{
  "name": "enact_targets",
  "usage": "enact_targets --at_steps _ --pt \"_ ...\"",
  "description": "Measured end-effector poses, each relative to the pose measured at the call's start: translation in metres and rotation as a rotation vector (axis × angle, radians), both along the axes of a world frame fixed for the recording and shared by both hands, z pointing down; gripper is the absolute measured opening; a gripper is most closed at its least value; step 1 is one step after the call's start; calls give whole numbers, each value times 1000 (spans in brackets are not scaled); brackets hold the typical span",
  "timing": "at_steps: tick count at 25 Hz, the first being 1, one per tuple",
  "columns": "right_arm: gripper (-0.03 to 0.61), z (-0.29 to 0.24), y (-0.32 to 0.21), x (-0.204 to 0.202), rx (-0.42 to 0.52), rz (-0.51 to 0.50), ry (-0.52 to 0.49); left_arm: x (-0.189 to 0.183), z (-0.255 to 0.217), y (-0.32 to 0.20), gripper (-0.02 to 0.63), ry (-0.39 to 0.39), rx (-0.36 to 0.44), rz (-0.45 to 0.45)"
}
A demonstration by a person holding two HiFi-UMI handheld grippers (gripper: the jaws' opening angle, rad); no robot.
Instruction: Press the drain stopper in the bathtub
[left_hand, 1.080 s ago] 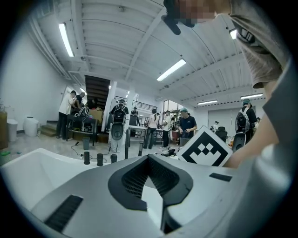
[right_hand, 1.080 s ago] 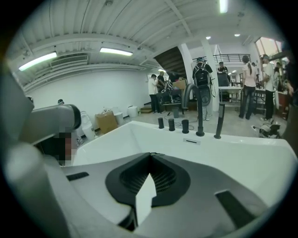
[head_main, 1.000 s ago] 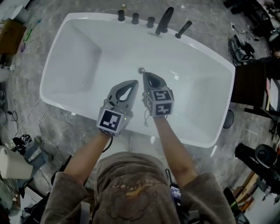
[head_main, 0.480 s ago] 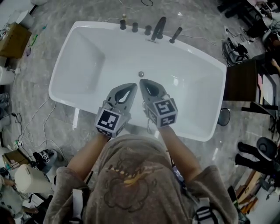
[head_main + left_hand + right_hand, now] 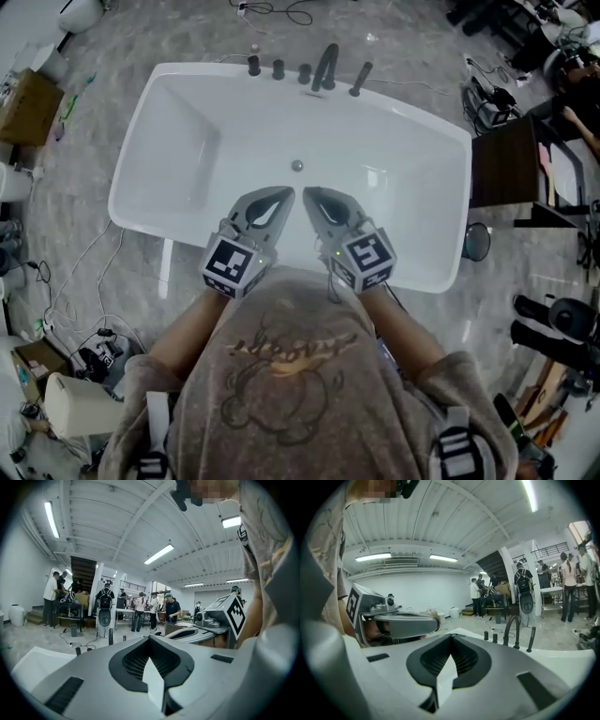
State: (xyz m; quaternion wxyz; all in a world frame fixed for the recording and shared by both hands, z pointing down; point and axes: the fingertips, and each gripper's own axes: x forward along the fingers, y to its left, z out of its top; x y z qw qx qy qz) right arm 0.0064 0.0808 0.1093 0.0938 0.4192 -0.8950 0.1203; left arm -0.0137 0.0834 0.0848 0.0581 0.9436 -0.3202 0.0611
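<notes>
The white bathtub (image 5: 187, 141) fills the middle of the head view, seen from above. Its small round metal drain stopper (image 5: 297, 166) sits on the tub floor near the centre. My left gripper (image 5: 287, 192) and right gripper (image 5: 308, 192) hang side by side over the near half of the tub, tips pointing at the stopper and a short way short of it. Both are shut and hold nothing. In the left gripper view the jaws (image 5: 149, 637) meet at the tips, as they do in the right gripper view (image 5: 451, 636). The stopper is hidden in both gripper views.
A black faucet (image 5: 324, 67), knobs (image 5: 265, 66) and a hand shower (image 5: 360, 79) line the tub's far rim. A dark cabinet (image 5: 506, 169) stands to the right. Cables (image 5: 75, 272) and a cardboard box (image 5: 23, 103) lie on the marble floor at left. Several people (image 5: 140, 613) stand far off.
Both grippers have drawn back from the stopper toward the near rim. The head camera has risen, so the tub looks smaller. Both stay shut.
</notes>
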Motion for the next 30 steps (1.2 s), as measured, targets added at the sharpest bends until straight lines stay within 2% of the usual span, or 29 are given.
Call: enact_targets --at_steps 4,10,15,22,30 --pt "-2 -19 11 7 72 7 -36 1 -8 10 5 -7 32 43" --pt "-2 -55 24 10 203 -65 -90 -1 -22 10 3 1 59 56" --pt "-2 -59 27 4 234 -93 -118 -1 -26 6 5 -4 94 57" --pt "-2 -59 25 0 254 -93 -133 1 -14 4 5 -8 93 58" --pt "-3 -56 25 -2 255 -113 -134 5 -13 -4 4 26 85 33"
